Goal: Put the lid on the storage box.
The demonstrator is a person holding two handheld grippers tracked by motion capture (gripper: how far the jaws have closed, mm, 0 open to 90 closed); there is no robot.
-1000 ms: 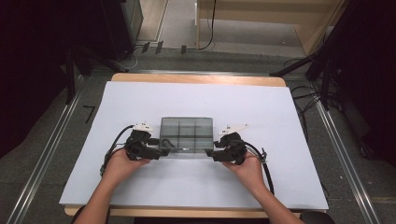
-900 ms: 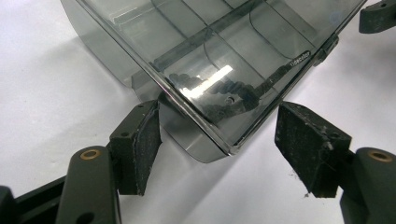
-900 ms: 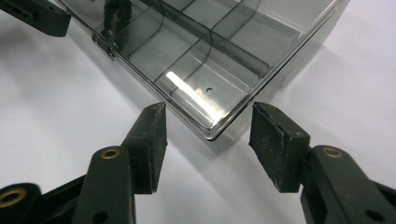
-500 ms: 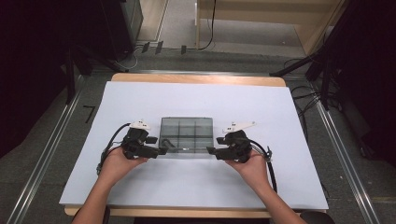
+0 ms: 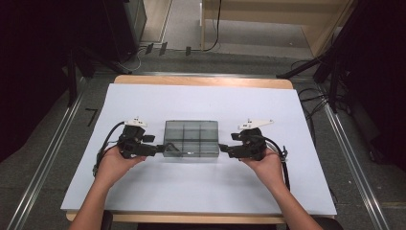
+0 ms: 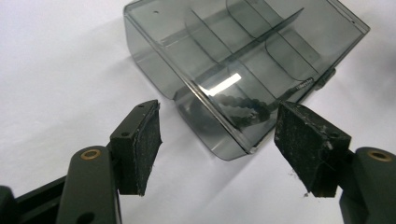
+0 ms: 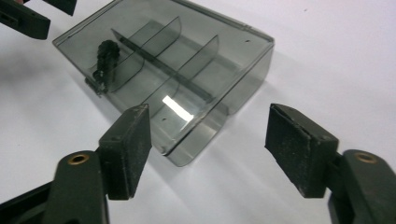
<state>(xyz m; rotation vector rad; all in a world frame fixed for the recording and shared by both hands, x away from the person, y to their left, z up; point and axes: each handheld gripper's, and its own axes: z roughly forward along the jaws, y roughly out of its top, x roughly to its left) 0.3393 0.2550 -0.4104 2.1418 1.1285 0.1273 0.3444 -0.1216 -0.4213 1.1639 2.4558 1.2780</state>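
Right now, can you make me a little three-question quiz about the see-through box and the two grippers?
1. True or false: the smoky clear box lies on the white table cover with its lid shut.
2. Which is right about the left gripper and the right gripper? A) both clamp the box B) both are open, with no pad pressing on the box C) one holds a cup.
3. What lies inside the box at its end nearer the left gripper?

Key: 1 true. 2 B. 3 a small dark twisted item; what it is cannot be told.
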